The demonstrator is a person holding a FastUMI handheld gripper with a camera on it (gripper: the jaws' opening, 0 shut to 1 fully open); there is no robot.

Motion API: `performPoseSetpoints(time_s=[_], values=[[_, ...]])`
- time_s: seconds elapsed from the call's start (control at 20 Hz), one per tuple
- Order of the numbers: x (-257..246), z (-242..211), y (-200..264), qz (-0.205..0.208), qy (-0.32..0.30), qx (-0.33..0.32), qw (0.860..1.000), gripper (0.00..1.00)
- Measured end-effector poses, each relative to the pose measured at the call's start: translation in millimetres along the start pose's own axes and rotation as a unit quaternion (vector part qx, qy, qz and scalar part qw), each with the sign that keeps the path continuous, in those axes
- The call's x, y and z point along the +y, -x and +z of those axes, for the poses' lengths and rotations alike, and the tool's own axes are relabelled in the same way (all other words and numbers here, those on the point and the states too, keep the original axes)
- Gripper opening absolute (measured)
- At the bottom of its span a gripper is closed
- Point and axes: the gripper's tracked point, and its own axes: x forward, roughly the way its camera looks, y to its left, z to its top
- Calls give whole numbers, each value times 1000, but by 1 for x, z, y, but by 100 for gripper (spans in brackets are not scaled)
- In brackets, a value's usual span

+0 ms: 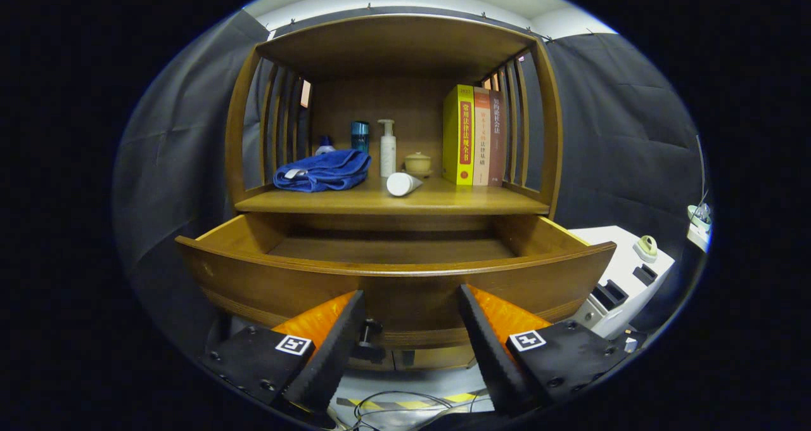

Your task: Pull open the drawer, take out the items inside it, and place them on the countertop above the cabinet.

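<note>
The wooden drawer [393, 279] stands pulled open just ahead of my fingers; the part of its floor that I see is bare. My gripper [412, 304] is open, its fingertips in front of the drawer's front panel with nothing between them. A small dark knob [369, 331] shows on the panel beside one fingertip. Above the drawer, on the countertop [443, 203], lie a folded blue towel [323, 170] and a white tube [402, 184] on its side. The drawer's near inside is hidden by its front panel.
On the countertop stand a teal bottle [360, 135], a white pump bottle [387, 147], a small lidded pot [417, 162] and three upright books [472, 135]. Slatted sides and a top board enclose the shelf. A white unit [624, 272] sits beyond the cabinet's side. Cables [405, 402] lie on the floor.
</note>
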Motion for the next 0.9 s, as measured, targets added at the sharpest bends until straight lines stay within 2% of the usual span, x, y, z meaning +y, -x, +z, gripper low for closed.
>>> performPoseSetpoints(time_s=[0.5, 0.9], values=[[5, 25, -78, -18, 10, 3, 1000, 97], [6, 36, -111, -26, 13, 2, 1000, 97]])
